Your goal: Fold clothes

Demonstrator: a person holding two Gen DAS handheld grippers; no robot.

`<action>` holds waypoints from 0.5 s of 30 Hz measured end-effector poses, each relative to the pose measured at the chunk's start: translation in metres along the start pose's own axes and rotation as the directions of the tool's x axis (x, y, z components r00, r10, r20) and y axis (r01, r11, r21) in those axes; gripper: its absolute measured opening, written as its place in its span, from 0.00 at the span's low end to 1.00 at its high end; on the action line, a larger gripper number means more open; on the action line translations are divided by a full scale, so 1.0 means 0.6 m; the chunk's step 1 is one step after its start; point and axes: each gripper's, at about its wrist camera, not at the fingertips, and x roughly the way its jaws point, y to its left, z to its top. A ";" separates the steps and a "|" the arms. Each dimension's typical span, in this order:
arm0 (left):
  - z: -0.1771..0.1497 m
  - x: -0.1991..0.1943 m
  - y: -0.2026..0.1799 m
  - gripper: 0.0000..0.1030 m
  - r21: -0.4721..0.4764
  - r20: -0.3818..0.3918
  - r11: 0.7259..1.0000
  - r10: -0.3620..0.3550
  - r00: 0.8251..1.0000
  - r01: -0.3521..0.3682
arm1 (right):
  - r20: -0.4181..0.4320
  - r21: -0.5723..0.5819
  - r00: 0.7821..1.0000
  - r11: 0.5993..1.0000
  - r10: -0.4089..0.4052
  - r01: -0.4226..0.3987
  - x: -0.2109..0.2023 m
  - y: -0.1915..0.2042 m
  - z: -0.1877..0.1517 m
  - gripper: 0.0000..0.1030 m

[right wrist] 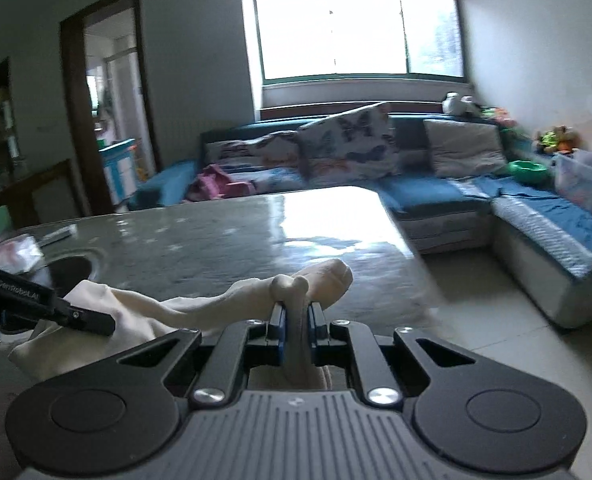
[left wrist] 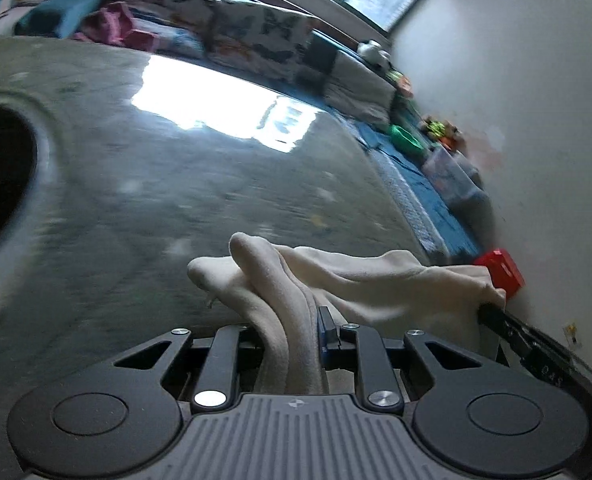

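Note:
A cream-white garment [left wrist: 356,280] hangs stretched between my two grippers above the grey marble table [left wrist: 155,184]. My left gripper [left wrist: 291,320] is shut on one bunched end of it. My right gripper [right wrist: 296,316] is shut on the other end [right wrist: 296,284], with folds bulging past the blue fingers [right wrist: 276,320]. In the left wrist view the right gripper's black finger [left wrist: 508,324] shows at the right, at the cloth's far end. In the right wrist view the left gripper [right wrist: 55,308] shows at the left against the cloth [right wrist: 135,312].
The table [right wrist: 199,240] has a dark round recess [right wrist: 71,268] near its left side and small items [right wrist: 55,234] at its far left. A blue L-shaped sofa [right wrist: 436,192] with cushions and toys runs behind and to the right. A red box [left wrist: 500,270] sits by the wall.

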 end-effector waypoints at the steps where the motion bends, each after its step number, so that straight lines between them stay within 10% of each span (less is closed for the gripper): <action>1: 0.000 0.010 -0.011 0.20 0.009 -0.005 1.000 -0.006 1.000 0.007 | -0.001 0.000 1.000 1.000 -0.019 0.019 -0.001 -0.010 0.001 0.09; 15: -0.016 0.093 -0.070 0.26 0.113 -0.083 0.994 0.015 0.996 -0.006 | -0.097 0.031 0.981 0.985 -0.169 0.172 0.036 -0.104 -0.039 0.10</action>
